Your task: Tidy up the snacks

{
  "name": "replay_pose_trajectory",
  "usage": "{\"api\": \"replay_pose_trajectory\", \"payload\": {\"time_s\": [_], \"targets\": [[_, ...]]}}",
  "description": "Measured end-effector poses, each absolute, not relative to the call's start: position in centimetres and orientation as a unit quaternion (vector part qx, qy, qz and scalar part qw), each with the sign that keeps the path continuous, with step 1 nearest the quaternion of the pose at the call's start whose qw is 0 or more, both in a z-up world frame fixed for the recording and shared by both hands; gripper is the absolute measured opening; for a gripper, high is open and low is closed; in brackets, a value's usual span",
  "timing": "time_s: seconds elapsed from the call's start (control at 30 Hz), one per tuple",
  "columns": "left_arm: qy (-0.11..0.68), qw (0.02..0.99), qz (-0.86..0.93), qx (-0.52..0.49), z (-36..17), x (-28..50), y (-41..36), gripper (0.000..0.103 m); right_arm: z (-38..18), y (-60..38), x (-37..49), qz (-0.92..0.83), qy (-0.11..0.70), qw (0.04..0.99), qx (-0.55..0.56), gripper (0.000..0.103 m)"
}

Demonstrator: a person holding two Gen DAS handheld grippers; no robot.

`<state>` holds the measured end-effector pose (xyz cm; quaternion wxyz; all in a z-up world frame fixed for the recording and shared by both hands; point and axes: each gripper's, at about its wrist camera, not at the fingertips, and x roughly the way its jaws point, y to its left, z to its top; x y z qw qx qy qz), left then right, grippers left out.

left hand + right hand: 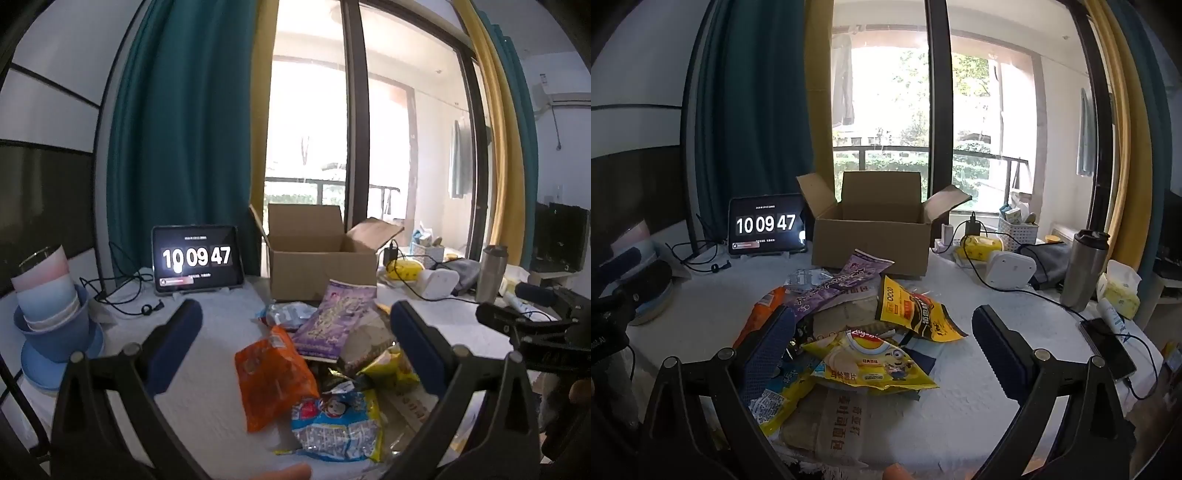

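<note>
A white table point(960, 406) fills the lower half of both views. At the centre, against the window, stands an open cardboard box point(871, 240) with its flaps raised. To the left of the box a tablet point(766, 225) shows large clock digits.

In front of the box, at the middle of the frame, lies a loose heap of snack packets. In the left wrist view an orange packet point(271, 376) lies at centre, a purple packet point(332, 317) rests above it towards the box, and a blue and yellow packet point(336, 424) sits lowest. In the right wrist view a yellow chip bag point(875, 362) lies on top at centre, with a yellow and black packet point(916, 310) just above it.

The left gripper point(295, 347) points slightly downward over the heap, jaws spread wide, holding nothing. The right gripper point(882, 347) tilts a little more steeply over the same heap, jaws also wide apart and empty; its left finger overlaps the packets in the picture, though whether it touches them is unclear.

A steel flask point(1084, 269) stands at the right.
</note>
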<state>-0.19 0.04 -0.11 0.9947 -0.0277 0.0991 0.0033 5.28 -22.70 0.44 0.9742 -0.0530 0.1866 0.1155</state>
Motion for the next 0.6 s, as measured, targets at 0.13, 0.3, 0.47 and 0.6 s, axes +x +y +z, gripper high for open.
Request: {"api": "replay_pose_trajectory", "payload": {"time_s": [0.13, 0.3, 0.47, 0.6], "targets": [[0.095, 0.995, 0.001, -0.025, 0.28, -0.56, -0.11, 0.103, 0.43, -22.71, 5.21, 0.115, 0.185, 0.975, -0.053, 0.098], [0.096, 0.995, 0.001, -0.030, 0.33, -0.54, 0.09, 0.103, 0.47, -22.72, 5.24, 0.113, 0.186, 0.975, -0.053, 0.098], [0.097, 0.995, 0.005, -0.027, 0.32, -0.58, 0.03, 0.103, 0.46, -22.73, 5.23, 0.113, 0.186, 0.975, -0.053, 0.098], [0.101, 0.995, 0.007, -0.026, 0.23, -0.52, -0.07, 0.103, 0.44, -22.84, 5.24, 0.112, 0.186, 0.975, -0.053, 0.098]]}}
